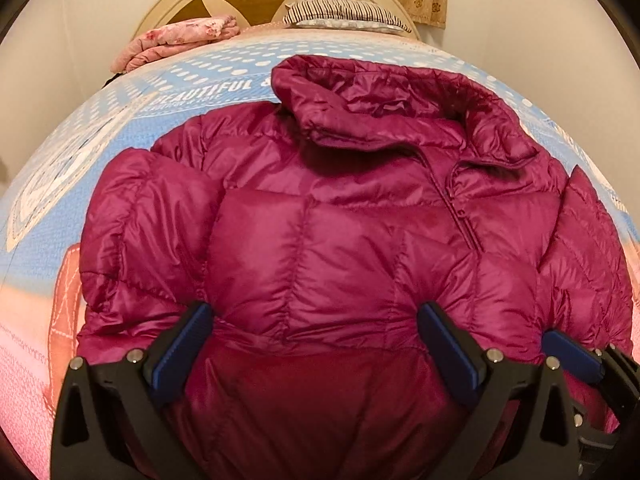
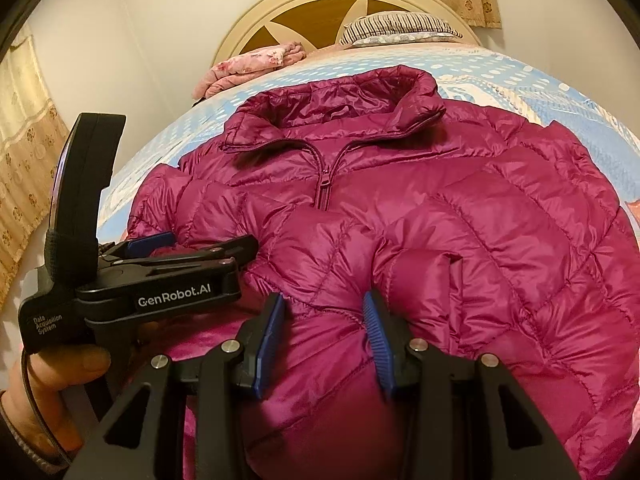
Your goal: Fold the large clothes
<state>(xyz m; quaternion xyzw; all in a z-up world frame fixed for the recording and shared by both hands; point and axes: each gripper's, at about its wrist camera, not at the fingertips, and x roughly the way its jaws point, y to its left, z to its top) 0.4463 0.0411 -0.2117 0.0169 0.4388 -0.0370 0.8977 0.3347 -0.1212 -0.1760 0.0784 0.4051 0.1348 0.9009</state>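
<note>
A magenta puffer jacket (image 1: 340,232) lies front up on the bed, collar toward the headboard, zipper part open at the neck; it also fills the right wrist view (image 2: 460,220). My left gripper (image 1: 316,320) is open, its wide-spread blue pads pressed over the jacket's lower body. It also shows from the side in the right wrist view (image 2: 192,244). My right gripper (image 2: 324,316) is partly closed, with a puffed fold of the jacket bulging between its pads; its tip shows in the left wrist view (image 1: 568,348).
The bed has a blue dotted and pink sheet (image 1: 120,120). A folded pink floral blanket (image 1: 176,40) and a striped pillow (image 1: 344,14) lie by the cream headboard (image 2: 320,0). Curtains (image 2: 24,160) hang at left.
</note>
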